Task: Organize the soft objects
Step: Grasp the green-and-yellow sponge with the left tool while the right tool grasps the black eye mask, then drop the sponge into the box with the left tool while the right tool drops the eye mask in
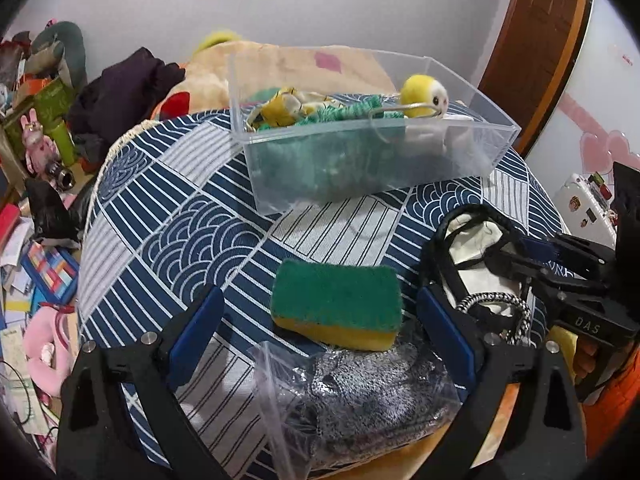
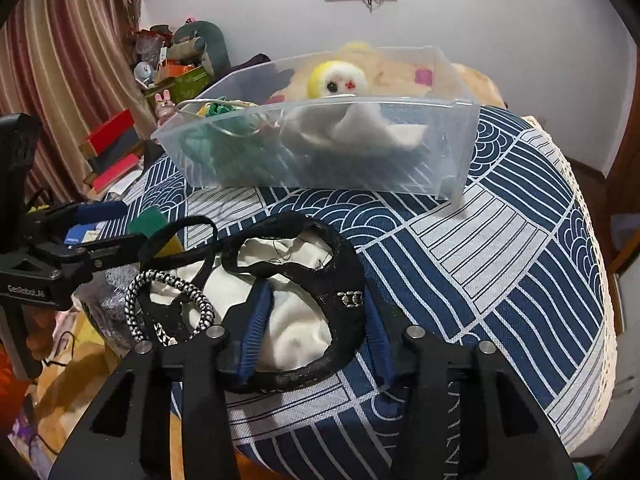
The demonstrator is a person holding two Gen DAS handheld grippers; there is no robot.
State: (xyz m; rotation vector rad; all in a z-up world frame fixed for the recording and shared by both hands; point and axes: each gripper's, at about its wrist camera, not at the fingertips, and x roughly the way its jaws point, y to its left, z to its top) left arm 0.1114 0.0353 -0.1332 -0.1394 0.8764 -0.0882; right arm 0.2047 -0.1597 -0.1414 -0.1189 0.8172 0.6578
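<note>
A green and yellow sponge (image 1: 336, 305) lies on the blue patterned cloth (image 1: 168, 240), between the fingers of my open left gripper (image 1: 320, 312). A black bag with white lining (image 2: 296, 304) lies to its right; my right gripper (image 2: 316, 320) straddles its black rim with the jaws apart, one finger inside the bag and one outside. The bag also shows in the left wrist view (image 1: 480, 264). A clear plastic bin (image 1: 372, 136) at the back holds a yellow-headed doll (image 1: 424, 94), green yarn and white cloth. It also shows in the right wrist view (image 2: 320, 144).
A clear bag with grey fabric (image 1: 360, 396) lies just in front of the sponge. A black-and-white cord (image 2: 168, 304) lies by the bag. A plush toy (image 1: 208, 80) and dark clothes (image 1: 128, 88) lie behind the bin. Clutter fills the floor at left.
</note>
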